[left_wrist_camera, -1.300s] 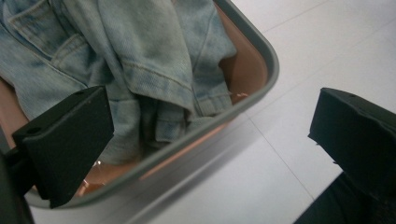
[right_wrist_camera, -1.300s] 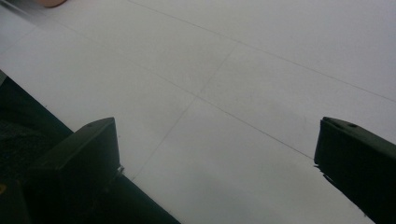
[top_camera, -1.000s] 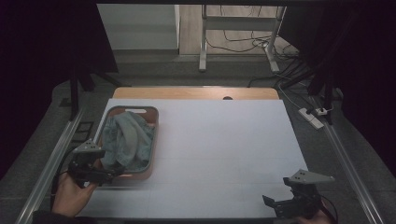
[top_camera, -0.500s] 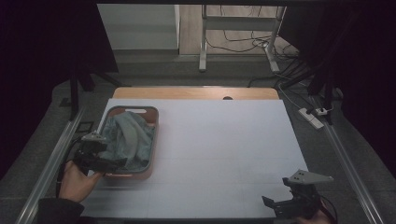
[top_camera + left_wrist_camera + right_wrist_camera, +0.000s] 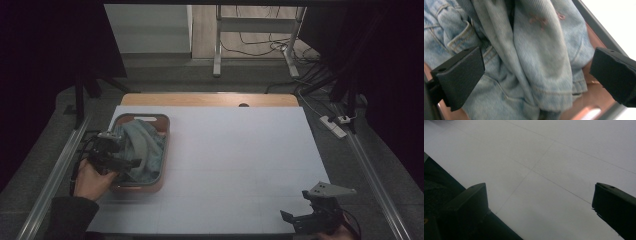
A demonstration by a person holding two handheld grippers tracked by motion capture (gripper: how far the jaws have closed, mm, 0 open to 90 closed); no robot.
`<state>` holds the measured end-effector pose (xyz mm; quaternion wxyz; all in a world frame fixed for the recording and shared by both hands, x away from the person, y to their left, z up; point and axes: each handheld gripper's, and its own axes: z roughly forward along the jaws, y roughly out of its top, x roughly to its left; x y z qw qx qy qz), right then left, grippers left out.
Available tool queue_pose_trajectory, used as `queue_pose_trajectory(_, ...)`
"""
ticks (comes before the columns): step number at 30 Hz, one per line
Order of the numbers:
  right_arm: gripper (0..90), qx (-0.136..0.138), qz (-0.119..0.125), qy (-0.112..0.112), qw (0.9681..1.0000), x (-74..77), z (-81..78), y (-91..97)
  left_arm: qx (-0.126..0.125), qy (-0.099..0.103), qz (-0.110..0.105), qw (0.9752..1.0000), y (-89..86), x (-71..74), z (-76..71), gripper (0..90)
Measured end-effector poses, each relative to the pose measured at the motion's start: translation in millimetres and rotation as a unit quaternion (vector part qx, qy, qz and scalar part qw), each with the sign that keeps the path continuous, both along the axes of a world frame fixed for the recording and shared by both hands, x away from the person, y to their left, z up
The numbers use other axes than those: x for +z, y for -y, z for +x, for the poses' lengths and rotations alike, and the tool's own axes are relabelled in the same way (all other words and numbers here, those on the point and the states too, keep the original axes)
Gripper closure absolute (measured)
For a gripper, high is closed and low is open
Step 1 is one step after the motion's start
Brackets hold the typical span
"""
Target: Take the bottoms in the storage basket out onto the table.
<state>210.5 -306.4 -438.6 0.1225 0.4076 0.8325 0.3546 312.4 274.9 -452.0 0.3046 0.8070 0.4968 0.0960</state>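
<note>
Denim jacket (image 5: 541,62) in brown tray (image 5: 162,131) betw. wide-apart left tongs (image 5: 536,75) — right tongs (image 5: 541,207) apart, over bare table (image 5: 564,152).

Dim room: white-topped table (image 5: 230,165), grey floor (image 5: 165,75), cables (image 5: 255,47) and power strip (image 5: 336,125) beyond.

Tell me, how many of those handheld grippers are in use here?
2. The left gripper is over the denim clothing in the brown tray, jaws open. The right gripper hovers above the white tabletop at the near right corner, also open.
</note>
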Motion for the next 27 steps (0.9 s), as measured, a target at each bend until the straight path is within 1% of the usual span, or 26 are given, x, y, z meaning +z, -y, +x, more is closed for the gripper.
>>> queue_pose_trajectory(5, 0.3, 0.0, 0.0, 0.0, 1.0, 0.0, 0.0, 0.0, 0.004, -0.003, 0.003, 1.0, 3.0, -1.7, 12.8, 0.3)
queue_pose_trajectory(8, 0.2, 0.001, 0.0, 0.0, 1.0, -0.1, 0.0, 0.0, 0.005, -0.008, 0.006, 0.9999, 4.5, -3.6, 20.4, 0.3)
queue_pose_trajectory(10, 0.2, 0.002, -0.001, 0.0, 1.0, -0.1, -0.1, -0.3, 0.005, -0.011, 0.009, 0.9999, 5.9, -5.4, 25.4, 0.1)
queue_pose_trajectory(12, 0.3, 0.002, -0.001, -0.001, 1.0, -0.1, -0.1, -0.3, 0.009, -0.015, 0.02, 0.9997, 7.3, -7.4, 30.1, 0.1)
queue_pose_trajectory(13, 0.3, 0.002, -0.002, -0.001, 1.0, -0.1, -0.2, -0.4, 0.008, -0.016, 0.02, 0.9996, 7.5, -8.4, 32.4, 0.1)
queue_pose_trajectory(14, 0.3, 0.003, -0.002, -0.001, 1.0, -0.1, -0.2, -0.4, 0.009, -0.019, 0.018, 0.9996, 7.3, -9.6, 34.7, 0.0)
queue_pose_trajectory(19, 0.3, 0.005, -0.003, 0.0, 1.0, -0.2, -0.2, -0.8, 0.015, -0.031, 0.025, 0.9991, 8.1, -14.0, 44.6, 0.0)
queue_pose_trajectory(22, 0.4, 0.007, -0.004, 0.001, 1.0, -0.3, -0.2, -1.0, 0.023, -0.037, 0.042, 0.9982, 9.5, -17.2, 50.6, 0.0)
queue_pose_trajectory(25, 0.4, 0.008, -0.005, 0.001, 1.0, -0.4, -0.4, -1.1, 0.025, -0.045, 0.044, 0.9977, 9.5, -19.8, 56.1, 0.0)
queue_pose_trajectory(27, 0.4, 0.008, -0.005, 0.001, 1.0, -0.5, -0.2, -1.1, 0.023, -0.052, 0.041, 0.9976, 9.5, -22.2, 59.8, 0.0)
